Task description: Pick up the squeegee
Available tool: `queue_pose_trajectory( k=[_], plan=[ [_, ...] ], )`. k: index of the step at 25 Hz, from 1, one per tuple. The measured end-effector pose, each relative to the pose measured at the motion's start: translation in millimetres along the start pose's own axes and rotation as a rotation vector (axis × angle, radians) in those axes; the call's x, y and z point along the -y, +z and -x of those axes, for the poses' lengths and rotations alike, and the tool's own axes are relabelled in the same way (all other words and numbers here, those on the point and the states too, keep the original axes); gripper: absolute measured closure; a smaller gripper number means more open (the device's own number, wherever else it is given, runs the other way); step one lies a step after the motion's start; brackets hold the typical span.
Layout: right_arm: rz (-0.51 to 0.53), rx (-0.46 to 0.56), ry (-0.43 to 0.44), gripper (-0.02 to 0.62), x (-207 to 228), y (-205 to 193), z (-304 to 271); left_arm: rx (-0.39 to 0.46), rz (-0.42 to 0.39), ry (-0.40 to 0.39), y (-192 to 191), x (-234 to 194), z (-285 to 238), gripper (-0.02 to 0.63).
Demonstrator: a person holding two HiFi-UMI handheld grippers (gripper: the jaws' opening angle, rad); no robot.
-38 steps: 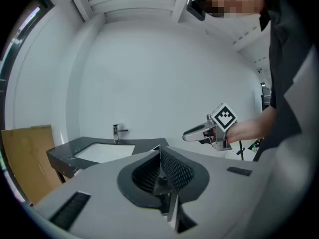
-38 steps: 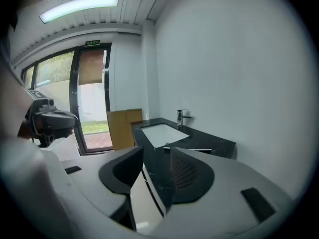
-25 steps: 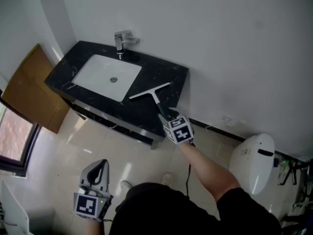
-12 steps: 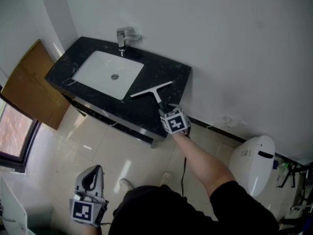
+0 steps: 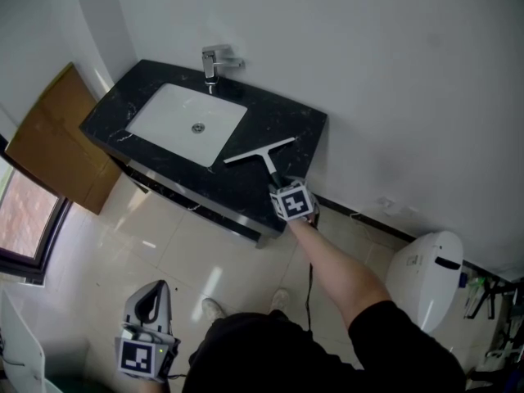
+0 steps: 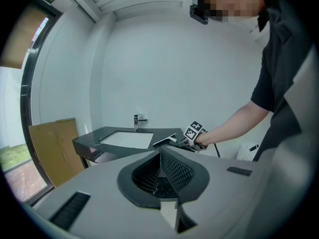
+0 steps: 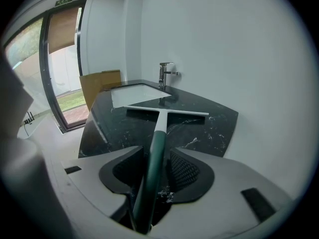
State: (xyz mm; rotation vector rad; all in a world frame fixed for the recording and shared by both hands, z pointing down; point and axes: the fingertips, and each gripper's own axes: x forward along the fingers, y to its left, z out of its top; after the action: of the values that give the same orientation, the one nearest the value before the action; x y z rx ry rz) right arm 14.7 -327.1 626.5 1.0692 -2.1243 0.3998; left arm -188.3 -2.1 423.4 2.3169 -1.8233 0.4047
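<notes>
The squeegee [image 5: 260,151] lies flat on the black marble countertop [image 5: 282,117], right of the sink, with its white blade toward the wall and its dark green handle toward the front edge. My right gripper [image 5: 281,187] is at the counter's front edge, open, and the green handle [image 7: 158,133] runs between its two pads with a small gap on each side. The squeegee rests on the counter. Far from the counter, my left gripper [image 5: 155,291] hangs low over the floor, shut and empty. From there the squeegee [image 6: 165,140] shows small in the distance.
A white sink basin [image 5: 188,122] with a chrome faucet [image 5: 214,60] fills the counter's left half. A brown board [image 5: 51,142] leans left of the vanity beside a window. A white toilet [image 5: 426,273] stands at the right. The white wall runs right behind the counter.
My right gripper has slid forward along the handle toward the blade, so more of the handle now lies between its pads. The left gripper has sunk slightly lower.
</notes>
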Motion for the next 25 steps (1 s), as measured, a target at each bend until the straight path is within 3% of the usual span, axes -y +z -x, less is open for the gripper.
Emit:
queue_pose_trajectory(
  k=[10,13,25],
  plan=[
    [-0.047,-0.015,0.001,0.423,2,-8,-3,0.001,0.003,0.004,-1,1,1,0.606],
    [-0.040,-0.011,-0.028,0.488,5,-8,-3,0.001,0.005,0.004,-1,0,1,0.606],
    [-0.053,0.063,-0.039,0.494,9,0,19,0.011,-0.006,-0.007,0,3,-2,0.606]
  ],
)
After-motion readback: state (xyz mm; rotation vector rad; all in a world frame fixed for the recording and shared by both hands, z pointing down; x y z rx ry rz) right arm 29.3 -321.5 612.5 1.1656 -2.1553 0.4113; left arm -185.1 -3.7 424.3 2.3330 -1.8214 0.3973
